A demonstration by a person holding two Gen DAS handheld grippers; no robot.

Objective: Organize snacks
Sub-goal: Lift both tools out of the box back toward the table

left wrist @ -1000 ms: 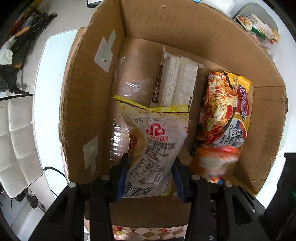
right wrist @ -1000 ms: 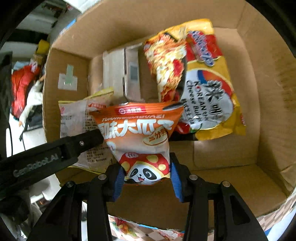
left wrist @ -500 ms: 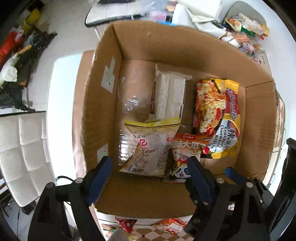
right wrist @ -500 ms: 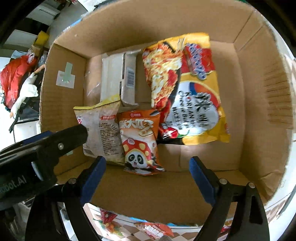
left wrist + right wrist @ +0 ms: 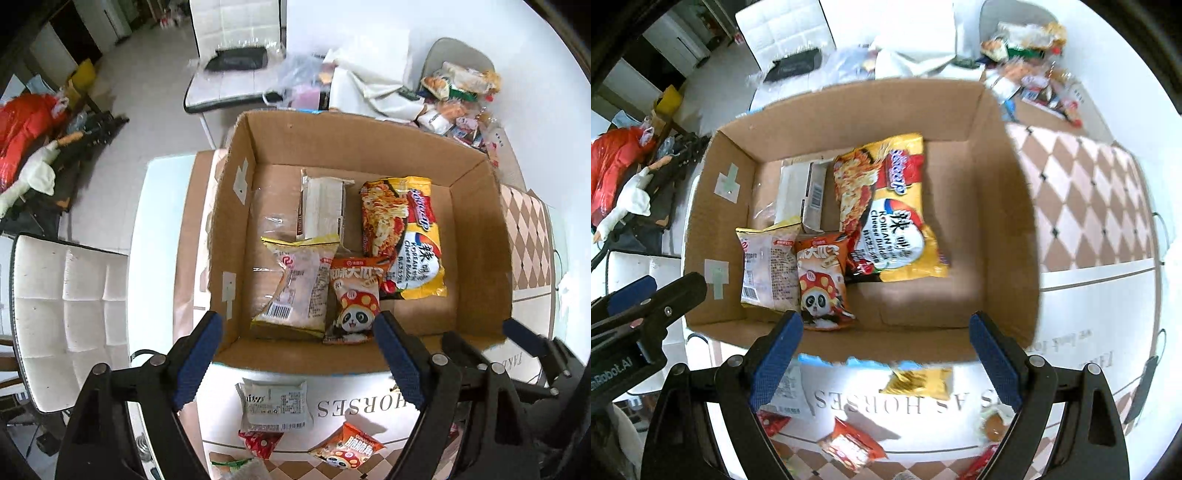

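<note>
Left gripper [image 5: 297,341] and right gripper [image 5: 886,341] both stand spread wide, nothing between the pads. Ahead of both, inside the cardboard box [image 5: 476,236]: panda seed packet [image 5: 352,299], pale barcoded packet [image 5: 297,286], and yellow noodle bag [image 5: 402,236] reading "KOREAN Cheese". Tablecloth [image 5: 1082,206] beneath the right gripper reads "HORSES".

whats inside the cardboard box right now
Cardboard box holds a pale snack bag, panda packet, noodle pack and wrapped beige carton; anything beneath them is hidden.

Left gripper [image 5: 297,356] and right gripper [image 5: 886,356] hang above the cardboard box [image 5: 236,221], pointing down, jaws wide, empty.
</note>
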